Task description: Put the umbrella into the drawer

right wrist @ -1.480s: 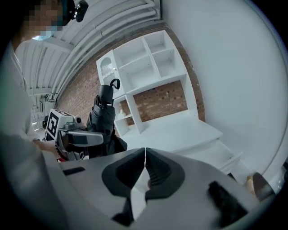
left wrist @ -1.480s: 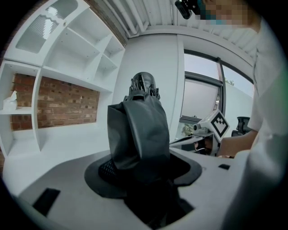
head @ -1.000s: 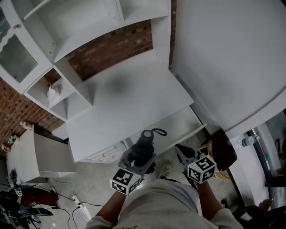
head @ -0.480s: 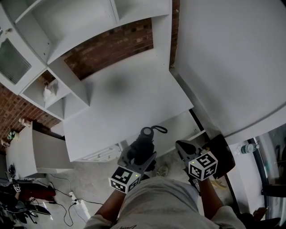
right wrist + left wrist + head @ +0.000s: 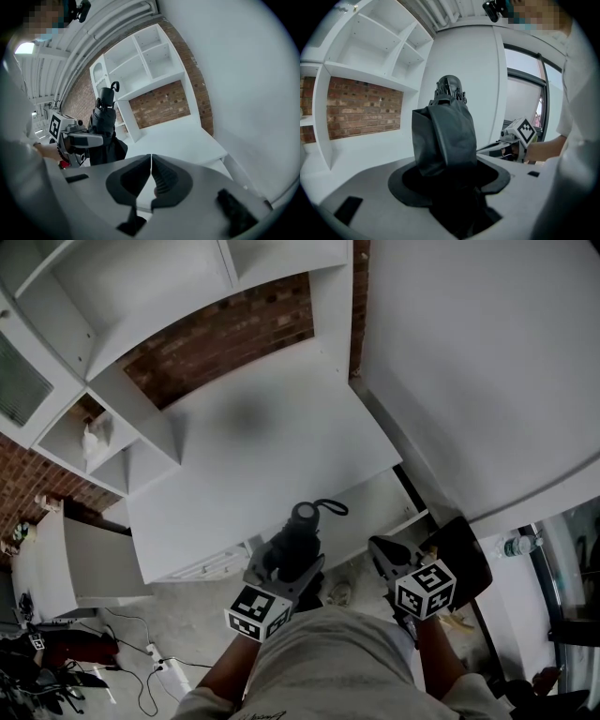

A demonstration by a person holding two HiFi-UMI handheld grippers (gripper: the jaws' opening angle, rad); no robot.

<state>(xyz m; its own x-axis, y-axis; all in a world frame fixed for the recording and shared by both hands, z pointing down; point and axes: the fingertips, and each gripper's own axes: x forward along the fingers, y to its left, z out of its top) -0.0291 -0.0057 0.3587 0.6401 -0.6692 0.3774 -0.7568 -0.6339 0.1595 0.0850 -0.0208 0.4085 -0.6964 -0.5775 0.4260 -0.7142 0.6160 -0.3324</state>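
White desk [image 5: 272, 465] w/ open shelves [image 5: 141, 287] fills the upper left and middle of the head view, w/ a brick wall [image 5: 225, 338] behind it and a plain white panel [image 5: 469, 362] down the right side. Under the desk's front edge, lower centre, a white drawer [image 5: 375, 510] stands pulled out. The umbrella [image 5: 295, 545] is at lower centre of the head view, held off the desk. In the picture it overlaps the drawer's left end; how high above it, can't tell. It's black and folded short, the fabric bunched in loose creased folds. A round dark handle knob [image 5: 305, 514] sits at the far end, w/ a thin strap loop [image 5: 330, 507] curling off to the right. L gripper [image 5: 289, 561] has it: jaws stand wide, clamped on the fabric bundle, which fills the gap in the left gripper view, knob pointing away from the camera. R gripper [image 5: 389, 554] sits just right of it, lower right of centre, over the drawer's right part. Its jaws are closed, pads meeting on a thin seam, nothing between. Floor [image 5: 141, 662] w/ cables at btm left.
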